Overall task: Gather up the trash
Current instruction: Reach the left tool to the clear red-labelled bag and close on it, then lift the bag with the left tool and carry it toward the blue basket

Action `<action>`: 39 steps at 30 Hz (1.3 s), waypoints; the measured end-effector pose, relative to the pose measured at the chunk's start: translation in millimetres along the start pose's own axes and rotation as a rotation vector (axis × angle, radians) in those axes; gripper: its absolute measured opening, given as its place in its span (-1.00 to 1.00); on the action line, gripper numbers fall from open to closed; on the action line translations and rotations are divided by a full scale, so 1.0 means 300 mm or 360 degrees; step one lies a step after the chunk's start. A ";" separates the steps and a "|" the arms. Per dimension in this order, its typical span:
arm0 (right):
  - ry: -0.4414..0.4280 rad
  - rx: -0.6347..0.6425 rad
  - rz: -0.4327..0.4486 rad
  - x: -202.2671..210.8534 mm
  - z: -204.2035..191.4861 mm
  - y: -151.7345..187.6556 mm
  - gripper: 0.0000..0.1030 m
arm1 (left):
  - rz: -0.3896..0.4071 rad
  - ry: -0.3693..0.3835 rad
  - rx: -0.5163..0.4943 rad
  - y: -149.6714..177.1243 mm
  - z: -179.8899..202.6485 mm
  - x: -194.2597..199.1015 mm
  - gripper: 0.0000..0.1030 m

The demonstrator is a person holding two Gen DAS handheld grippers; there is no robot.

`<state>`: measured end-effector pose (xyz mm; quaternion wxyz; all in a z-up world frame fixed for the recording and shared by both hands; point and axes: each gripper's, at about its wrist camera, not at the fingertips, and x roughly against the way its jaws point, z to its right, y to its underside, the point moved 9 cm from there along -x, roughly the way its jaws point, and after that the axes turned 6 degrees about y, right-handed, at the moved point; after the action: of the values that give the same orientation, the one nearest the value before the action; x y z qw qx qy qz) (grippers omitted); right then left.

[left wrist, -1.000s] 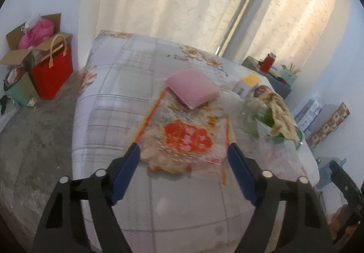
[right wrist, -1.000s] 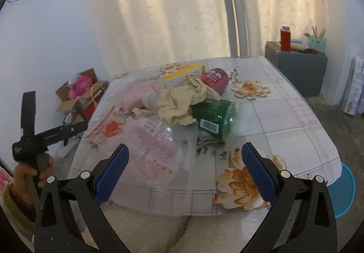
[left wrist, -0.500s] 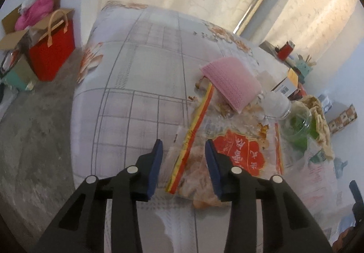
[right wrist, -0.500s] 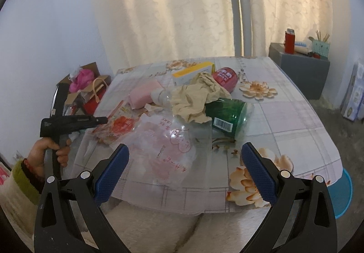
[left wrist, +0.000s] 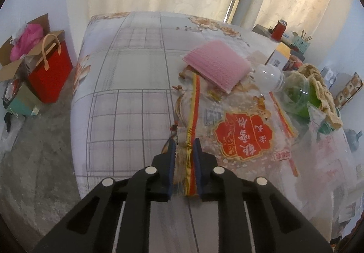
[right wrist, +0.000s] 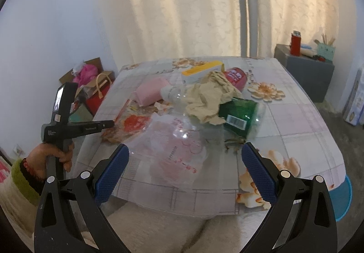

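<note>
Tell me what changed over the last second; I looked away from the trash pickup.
The left gripper moved in over the clear red-labelled snack bag, and its jaws are closing on the bag's red-and-yellow edge. The right gripper stays open; the green plastic bottle and crumpled tan paper lie unmoved.

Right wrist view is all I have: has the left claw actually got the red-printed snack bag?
Observer: The left claw is closing, and the snack bag has its red-and-yellow edge strip bunched between the pads.
Operator: Which side of the bag is that?
Observer: The side facing the bare part of the table, away from the green bottle.
Operator: Anything resting on the bag?
Observer: The pink pad appears to overlap its far end.
</note>
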<state>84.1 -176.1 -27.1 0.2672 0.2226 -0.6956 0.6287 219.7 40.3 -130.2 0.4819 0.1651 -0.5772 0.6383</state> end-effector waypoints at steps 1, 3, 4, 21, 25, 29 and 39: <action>-0.0007 0.0015 -0.0005 -0.007 -0.013 -0.001 0.84 | 0.0005 0.0005 0.0004 0.003 0.001 0.004 -0.74; -0.0028 0.0041 -0.0019 -0.019 -0.040 -0.003 0.84 | 0.0019 0.0029 0.0039 0.015 -0.007 0.021 -0.74; -0.0037 0.0060 -0.0030 -0.028 -0.057 -0.003 0.84 | 0.0028 0.0038 0.0057 0.020 -0.005 0.028 -0.75; 0.0150 0.0430 -0.0193 -0.183 -0.197 0.042 -0.25 | 0.0212 0.0264 0.0321 0.058 -0.045 0.189 -0.80; 0.0152 0.0377 -0.0203 -0.177 -0.178 0.039 -0.56 | 0.0257 0.0290 0.0347 0.054 -0.052 0.242 -0.80; 0.0176 0.0378 -0.0143 -0.137 -0.174 0.028 -0.66 | 0.0296 0.0304 0.0355 0.053 -0.048 0.286 -0.80; 0.0203 0.0312 0.0044 -0.024 -0.128 -0.029 -0.79 | 0.0442 0.0299 0.0287 0.016 -0.004 0.424 -0.80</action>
<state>98.6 -138.9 -22.7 0.2791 0.1976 -0.6154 0.7101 155.1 95.9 -35.8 0.4242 0.0660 -0.4874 0.7604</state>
